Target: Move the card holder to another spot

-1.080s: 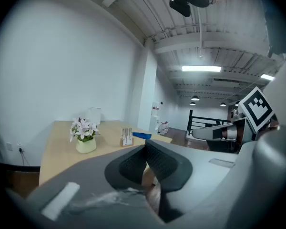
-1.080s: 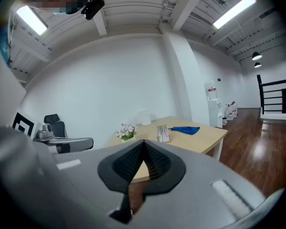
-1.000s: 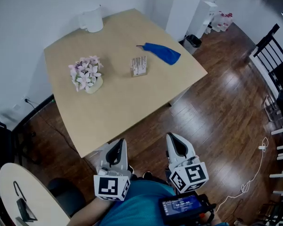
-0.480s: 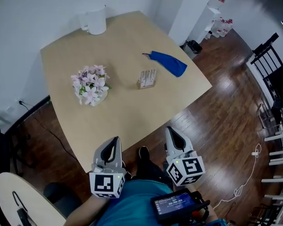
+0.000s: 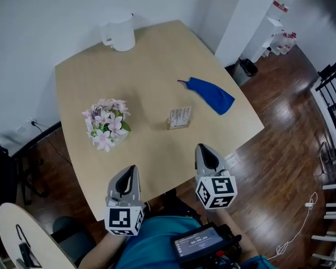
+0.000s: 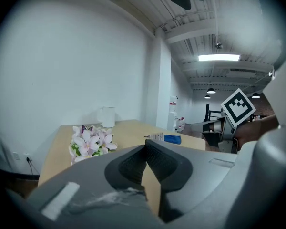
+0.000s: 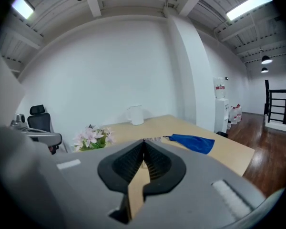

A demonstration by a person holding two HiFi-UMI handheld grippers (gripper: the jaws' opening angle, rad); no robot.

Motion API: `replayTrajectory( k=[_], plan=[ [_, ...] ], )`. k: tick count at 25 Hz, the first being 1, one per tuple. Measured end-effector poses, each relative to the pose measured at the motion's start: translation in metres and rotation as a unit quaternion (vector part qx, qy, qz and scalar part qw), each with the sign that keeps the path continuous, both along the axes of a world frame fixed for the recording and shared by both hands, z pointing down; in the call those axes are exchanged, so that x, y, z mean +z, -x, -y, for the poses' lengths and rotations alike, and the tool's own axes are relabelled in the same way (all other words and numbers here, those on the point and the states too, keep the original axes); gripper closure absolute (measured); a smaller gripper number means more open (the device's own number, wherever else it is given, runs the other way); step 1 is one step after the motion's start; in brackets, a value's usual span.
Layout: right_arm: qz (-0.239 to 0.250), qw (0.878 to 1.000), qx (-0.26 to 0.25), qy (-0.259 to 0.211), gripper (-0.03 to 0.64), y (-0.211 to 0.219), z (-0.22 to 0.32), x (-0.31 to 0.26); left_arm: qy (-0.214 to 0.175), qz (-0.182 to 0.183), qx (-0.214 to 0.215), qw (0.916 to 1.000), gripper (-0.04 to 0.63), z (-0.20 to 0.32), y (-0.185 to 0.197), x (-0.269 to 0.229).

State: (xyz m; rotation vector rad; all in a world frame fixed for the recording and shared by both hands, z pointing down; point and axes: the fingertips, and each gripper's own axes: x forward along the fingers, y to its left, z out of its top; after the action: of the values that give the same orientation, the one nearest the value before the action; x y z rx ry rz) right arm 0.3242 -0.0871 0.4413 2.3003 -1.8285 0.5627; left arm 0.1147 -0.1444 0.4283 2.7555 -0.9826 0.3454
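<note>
The card holder (image 5: 180, 117), a small clear stand with pale cards, sits upright near the middle of the light wooden table (image 5: 157, 66). It also peeks over the jaws in the left gripper view (image 6: 155, 136) and the right gripper view (image 7: 152, 139). My left gripper (image 5: 132, 169) hangs over the table's near edge, shut and empty. Over the same edge, well short of the holder, my right gripper (image 5: 204, 149) is likewise shut with nothing in it. Close up, the left gripper (image 6: 146, 147) and the right gripper (image 7: 144, 145) each show their jaws meeting.
A pot of pink flowers (image 5: 106, 129) stands left of the holder and a blue cloth (image 5: 213, 95) lies to its right. A white jug (image 5: 121, 31) sits at the far edge. A small bin (image 5: 247, 67), black chairs (image 5: 333, 80) and a round side table (image 5: 22, 234) surround the table.
The view has closed in on the table. Both grippers have come forward from over the floor to the table's near edge, still shut and empty.
</note>
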Motion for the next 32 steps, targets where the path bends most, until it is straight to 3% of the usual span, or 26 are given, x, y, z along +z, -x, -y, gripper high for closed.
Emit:
replayTrajectory(
  k=[3,5,9,17,24,32],
  plan=[
    [0.006,1.000,-0.018,0.019,0.618,-0.028,0.027,0.023,-0.007,0.024,-0.026,0.9994,0.578,0.016,-0.019,0.002],
    [0.012,0.999,-0.033,0.038,0.546,-0.044,0.043,0.043,-0.008,0.034,-0.043,0.9985,0.578,0.023,-0.029,0.003],
    [0.024,0.995,-0.049,0.080,0.546,-0.070,0.067,0.090,0.002,0.061,-0.063,0.9961,0.578,0.026,-0.039,0.012],
    [0.027,0.985,-0.090,0.147,0.509,-0.072,0.103,0.154,0.019,0.112,-0.085,0.9899,0.578,0.034,-0.035,0.032],
    [0.018,0.979,-0.097,0.176,0.506,-0.073,0.113,0.182,0.024,0.130,-0.084,0.9877,0.578,0.033,-0.031,0.040],
    [0.006,0.979,-0.096,0.180,0.561,-0.075,0.117,0.186,0.031,0.124,-0.089,0.9877,0.578,0.034,-0.021,0.040]
  ],
)
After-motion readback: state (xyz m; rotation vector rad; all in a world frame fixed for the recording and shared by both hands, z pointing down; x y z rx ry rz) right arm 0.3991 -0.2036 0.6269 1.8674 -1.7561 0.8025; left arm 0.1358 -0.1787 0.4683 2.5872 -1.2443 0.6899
